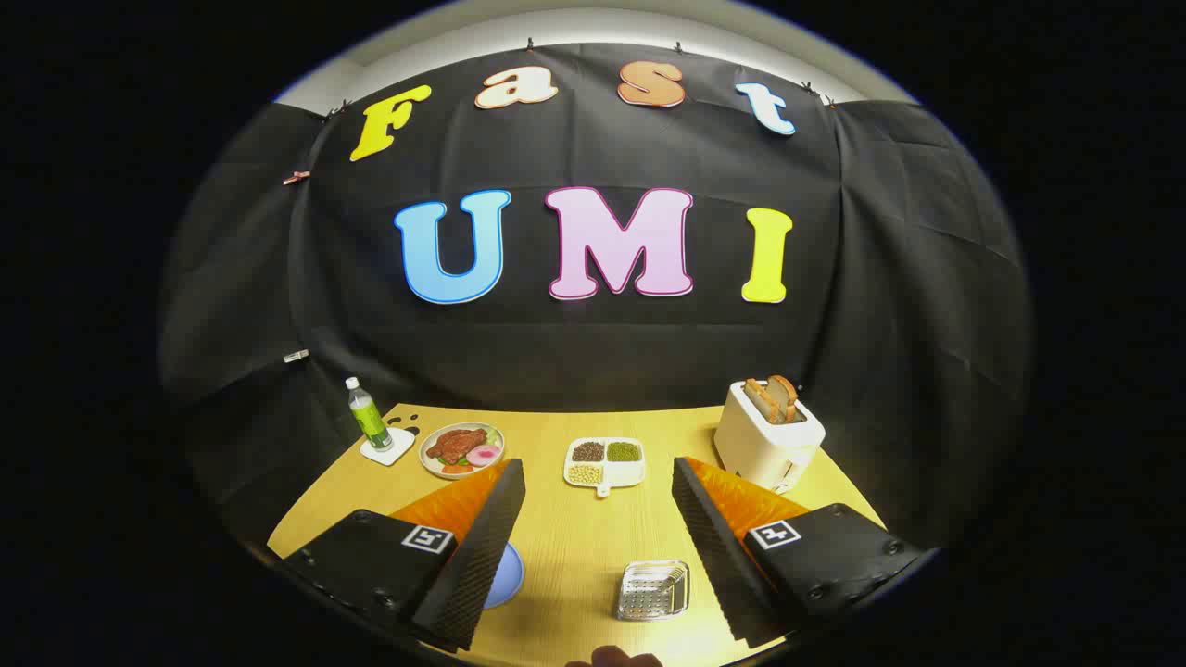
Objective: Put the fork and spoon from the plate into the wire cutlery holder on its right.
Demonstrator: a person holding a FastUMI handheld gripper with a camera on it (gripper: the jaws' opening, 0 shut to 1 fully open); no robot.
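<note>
My gripper (598, 482) hangs above the wooden table (565, 537), its two black ridged fingers (482, 547) spread wide and nothing between them. The wire cutlery holder (653, 589) stands on the table between the fingers, close to the right one. A blue plate (508, 574) peeks out from behind the left finger, mostly hidden. The fork and spoon are hidden from me.
Beyond the fingers, a white divided dish of beans (604, 462) sits mid-table. A plate of meat and vegetables (461, 449) and a green bottle on a coaster (369, 419) stand far left. A white toaster with bread (769, 434) stands far right.
</note>
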